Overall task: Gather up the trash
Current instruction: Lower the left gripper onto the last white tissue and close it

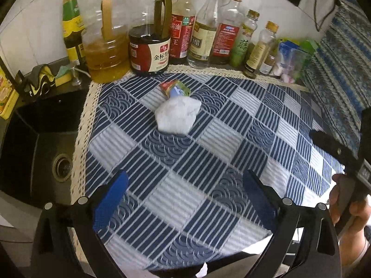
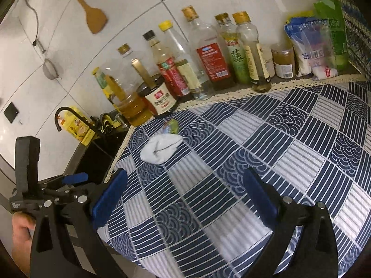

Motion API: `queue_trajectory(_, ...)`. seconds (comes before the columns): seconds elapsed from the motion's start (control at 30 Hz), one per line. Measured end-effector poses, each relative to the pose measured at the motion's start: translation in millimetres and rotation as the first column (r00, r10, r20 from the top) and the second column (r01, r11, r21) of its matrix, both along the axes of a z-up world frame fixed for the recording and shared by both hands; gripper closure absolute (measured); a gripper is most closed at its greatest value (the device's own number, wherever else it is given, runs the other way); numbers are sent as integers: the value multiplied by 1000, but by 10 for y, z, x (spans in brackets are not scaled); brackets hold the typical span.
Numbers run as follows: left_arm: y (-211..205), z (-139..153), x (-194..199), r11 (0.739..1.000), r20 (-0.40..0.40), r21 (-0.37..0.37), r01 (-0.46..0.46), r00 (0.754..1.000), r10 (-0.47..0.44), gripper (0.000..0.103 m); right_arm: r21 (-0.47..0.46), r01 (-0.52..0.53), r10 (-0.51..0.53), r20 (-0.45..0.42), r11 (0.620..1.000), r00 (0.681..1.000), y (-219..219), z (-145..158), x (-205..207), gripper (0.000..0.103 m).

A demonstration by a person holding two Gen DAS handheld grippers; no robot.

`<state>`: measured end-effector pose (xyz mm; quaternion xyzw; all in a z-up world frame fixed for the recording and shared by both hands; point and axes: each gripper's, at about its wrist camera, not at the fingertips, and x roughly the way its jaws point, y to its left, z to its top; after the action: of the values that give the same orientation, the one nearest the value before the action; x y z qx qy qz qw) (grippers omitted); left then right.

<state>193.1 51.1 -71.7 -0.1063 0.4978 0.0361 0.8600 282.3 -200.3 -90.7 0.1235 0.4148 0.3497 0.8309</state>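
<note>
A crumpled white tissue [image 1: 177, 115] lies on the blue and white patterned cloth [image 1: 208, 162], with a small red and green wrapper [image 1: 175, 88] touching its far side. Both lie well ahead of my left gripper [image 1: 185, 197], whose blue-padded jaws stand wide apart over bare cloth with nothing between them. In the right wrist view the tissue [image 2: 161, 148] and wrapper [image 2: 172, 125] sit ahead and to the left of my right gripper [image 2: 185, 197], which is also open and empty. The left gripper [image 2: 74, 178] and a hand show at that view's lower left.
A row of sauce and oil bottles [image 1: 162, 34] lines the back wall. A dark sink [image 1: 39, 143] with a drain sits left of the cloth. Bagged goods [image 2: 313, 46] stand at the back right. A wooden spatula [image 2: 92, 14] hangs on the wall. The cloth's lace edge [image 1: 83, 125] borders the sink.
</note>
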Motion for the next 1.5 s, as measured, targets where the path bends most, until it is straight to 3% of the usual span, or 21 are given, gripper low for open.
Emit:
queue_trajectory(0.43,126,-292,797,996,-58,-29,-81,995,79,7,-18,-55,54,-46,998,997,-30,-232,550,4)
queue_trajectory(0.87,328,-717,1291,991,-115,-15,-136,984,133,9,-6,-135,133,-110,991,985,99,-435,926,4)
queue_trajectory(1.17,403,-964,1365,990,-172,-65,-129,978,116,44,-4,-156,154,-133,988,979,181,-505,1016,4)
queue_trajectory(1.2,397,-982,1363,990,-178,-69,-123,978,109,54,-6,-152,150,-129,988,980,187,-502,1023,4)
queue_trajectory(1.5,388,-954,1298,991,-159,-86,-104,983,89,73,-20,-162,157,-147,987,977,239,-554,1035,4)
